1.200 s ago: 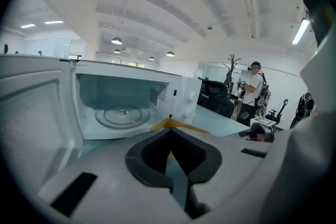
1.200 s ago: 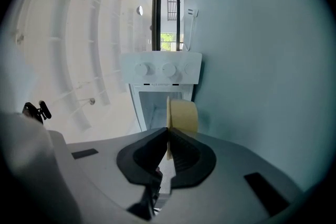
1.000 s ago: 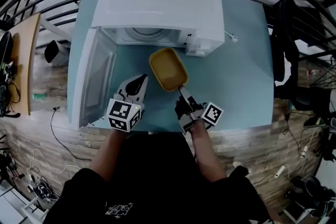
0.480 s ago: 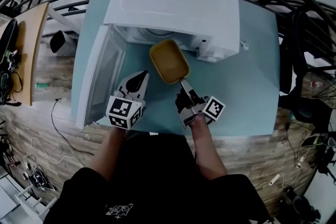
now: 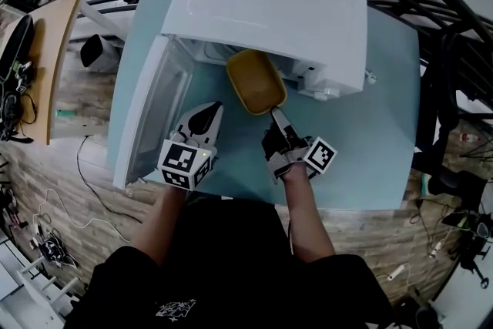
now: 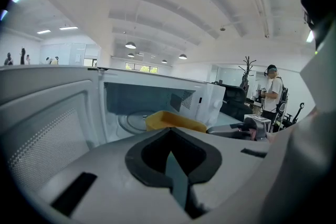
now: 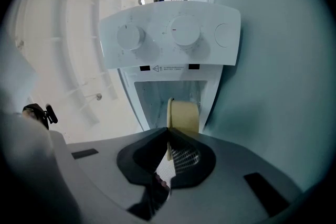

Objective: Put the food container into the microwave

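Mid-insert here. The right gripper [image 5: 279,118] has its fingers pinched tight on the near rim of the yellow container [image 5: 256,81], whose far end is just inside the mouth of the microwave [image 5: 269,11]. The door [image 5: 154,119] is swung wide. The left gripper [image 5: 209,113] hovers over the counter [image 5: 370,135], fingers closed on nothing. My guess for next: push deeper, lower it onto the turntable [image 6: 128,123], let go. The container looks empty.
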{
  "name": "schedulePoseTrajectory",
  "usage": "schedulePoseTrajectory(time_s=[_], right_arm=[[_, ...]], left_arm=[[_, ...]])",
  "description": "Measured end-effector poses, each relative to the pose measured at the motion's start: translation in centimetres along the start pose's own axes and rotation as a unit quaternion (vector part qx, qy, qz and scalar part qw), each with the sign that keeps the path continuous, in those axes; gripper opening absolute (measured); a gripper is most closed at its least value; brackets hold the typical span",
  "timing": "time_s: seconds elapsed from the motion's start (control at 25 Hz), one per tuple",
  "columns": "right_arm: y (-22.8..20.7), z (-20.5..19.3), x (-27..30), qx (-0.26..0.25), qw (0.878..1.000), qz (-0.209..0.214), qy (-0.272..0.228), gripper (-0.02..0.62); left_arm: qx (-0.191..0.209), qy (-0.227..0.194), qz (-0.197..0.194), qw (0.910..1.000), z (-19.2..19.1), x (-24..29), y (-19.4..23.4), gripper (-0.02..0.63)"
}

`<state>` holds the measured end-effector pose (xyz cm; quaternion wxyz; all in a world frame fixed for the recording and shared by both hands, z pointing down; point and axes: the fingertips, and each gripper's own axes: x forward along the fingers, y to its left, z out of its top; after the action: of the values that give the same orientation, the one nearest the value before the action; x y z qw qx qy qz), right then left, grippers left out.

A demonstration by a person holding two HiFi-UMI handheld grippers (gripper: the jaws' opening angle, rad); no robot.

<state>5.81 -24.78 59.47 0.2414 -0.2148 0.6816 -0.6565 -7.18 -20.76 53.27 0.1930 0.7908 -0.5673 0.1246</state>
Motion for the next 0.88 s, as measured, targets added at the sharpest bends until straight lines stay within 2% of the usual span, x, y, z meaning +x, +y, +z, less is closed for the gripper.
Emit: schedulePoseTrajectory(time_s=[0.88], right_arm=[[-1.3, 2.7, 5.7, -0.001, 1.000, 0.017, -0.008, 0.017]], left_arm=[[-0.014, -0.010, 0.024, 0.9996, 1.6, 2.9, 2.7, 0.008]])
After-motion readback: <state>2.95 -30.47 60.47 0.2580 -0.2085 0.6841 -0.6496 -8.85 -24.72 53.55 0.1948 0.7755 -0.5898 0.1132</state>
